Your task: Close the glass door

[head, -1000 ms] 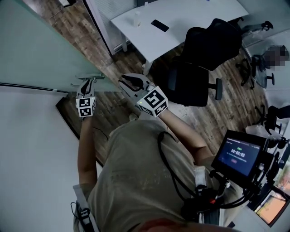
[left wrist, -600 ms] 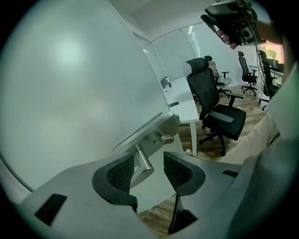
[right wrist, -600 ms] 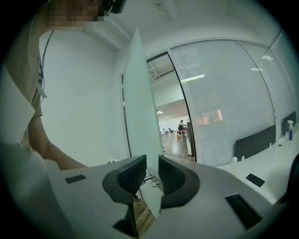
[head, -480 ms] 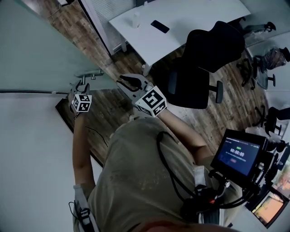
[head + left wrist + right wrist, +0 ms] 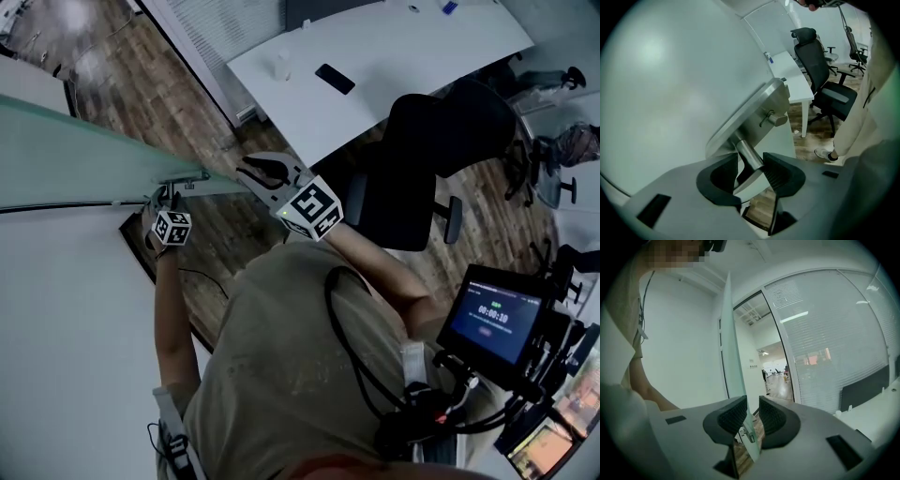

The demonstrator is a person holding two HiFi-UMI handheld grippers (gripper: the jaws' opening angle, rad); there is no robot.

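Straddling handle, left claw just spread; right claw spread, facing glass door edge.

Head view looks steeply down from overhead; both gripper views face the glass door close up, at its ten o'clock.

Frosted glass door, ajar, with metal handle

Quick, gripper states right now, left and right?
Left gripper: open, jaws have just been opening, door handle between them, not clamped.
Right gripper: open, holding nothing.
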